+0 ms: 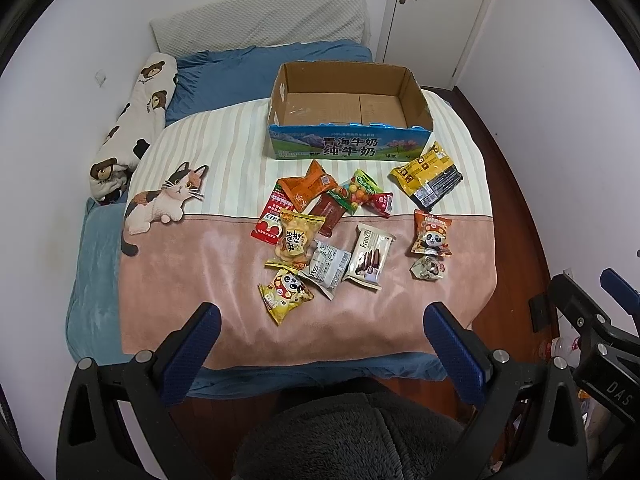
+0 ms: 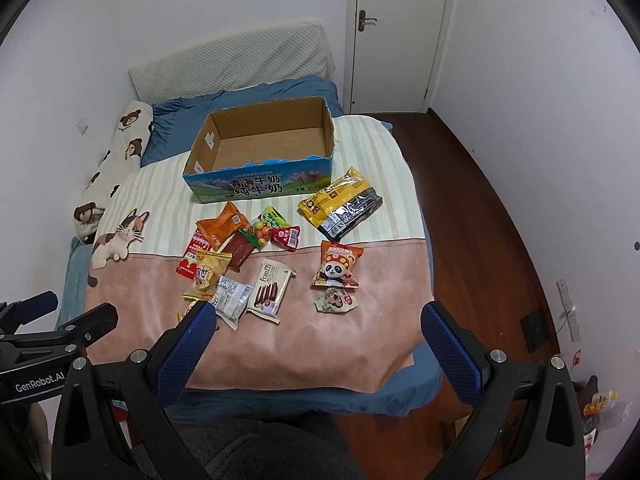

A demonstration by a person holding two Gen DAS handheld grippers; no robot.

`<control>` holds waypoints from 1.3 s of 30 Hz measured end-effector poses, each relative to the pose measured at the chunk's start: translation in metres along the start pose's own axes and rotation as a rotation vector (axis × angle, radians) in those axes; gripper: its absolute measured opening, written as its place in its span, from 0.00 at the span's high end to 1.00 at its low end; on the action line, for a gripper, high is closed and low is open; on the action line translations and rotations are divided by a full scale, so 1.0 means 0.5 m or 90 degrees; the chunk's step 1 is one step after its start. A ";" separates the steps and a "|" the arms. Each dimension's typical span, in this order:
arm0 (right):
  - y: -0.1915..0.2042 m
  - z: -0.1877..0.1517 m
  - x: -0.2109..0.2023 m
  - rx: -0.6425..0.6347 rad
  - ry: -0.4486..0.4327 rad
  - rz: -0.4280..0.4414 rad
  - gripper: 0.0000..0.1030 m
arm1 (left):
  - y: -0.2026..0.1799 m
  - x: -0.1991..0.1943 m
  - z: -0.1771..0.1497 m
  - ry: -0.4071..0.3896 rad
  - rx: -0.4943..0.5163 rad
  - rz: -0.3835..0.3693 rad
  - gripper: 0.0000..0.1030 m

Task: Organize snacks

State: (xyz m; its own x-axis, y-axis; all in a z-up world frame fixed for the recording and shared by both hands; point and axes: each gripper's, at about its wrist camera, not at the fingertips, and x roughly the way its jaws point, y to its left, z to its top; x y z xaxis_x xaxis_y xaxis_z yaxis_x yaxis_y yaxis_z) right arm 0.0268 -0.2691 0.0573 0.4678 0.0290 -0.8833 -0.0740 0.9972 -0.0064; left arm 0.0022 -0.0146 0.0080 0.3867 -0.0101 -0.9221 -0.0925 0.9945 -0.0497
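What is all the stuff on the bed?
box: 1, blue outside, brown inside, empty, far end of blanket
snacks: about 12 packets, mixed colours, loose on blanket before the box
blanket: 1, pink and striped cream, cat picture, over bed
pillows: 1 white, 1 blue, 1 long bear-print, by wall
door: 1, white, shut
left gripper: open, holds nothing
right gripper: open, holds nothing
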 end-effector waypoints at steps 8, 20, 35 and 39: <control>-0.001 -0.007 0.002 0.014 -0.002 0.010 0.00 | 0.003 0.011 0.003 -0.012 -0.006 -0.002 0.00; 0.028 0.007 0.282 0.124 0.103 0.096 0.00 | 0.129 0.238 0.079 0.007 -0.064 0.085 0.00; 0.080 -0.036 0.692 0.231 0.260 0.153 0.04 | 0.081 0.661 0.137 0.211 0.084 0.069 0.06; 0.099 -0.041 0.762 0.238 0.298 0.138 0.05 | 0.061 0.742 0.133 0.242 0.117 0.080 0.06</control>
State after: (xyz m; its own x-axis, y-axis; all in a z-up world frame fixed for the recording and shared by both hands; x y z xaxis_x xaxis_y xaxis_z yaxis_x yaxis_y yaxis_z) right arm 0.1832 -0.2102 -0.2891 0.0367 0.2845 -0.9580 0.2280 0.9310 0.2852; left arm 0.2038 0.0190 -0.3101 0.0144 0.1085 -0.9940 0.0612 0.9921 0.1092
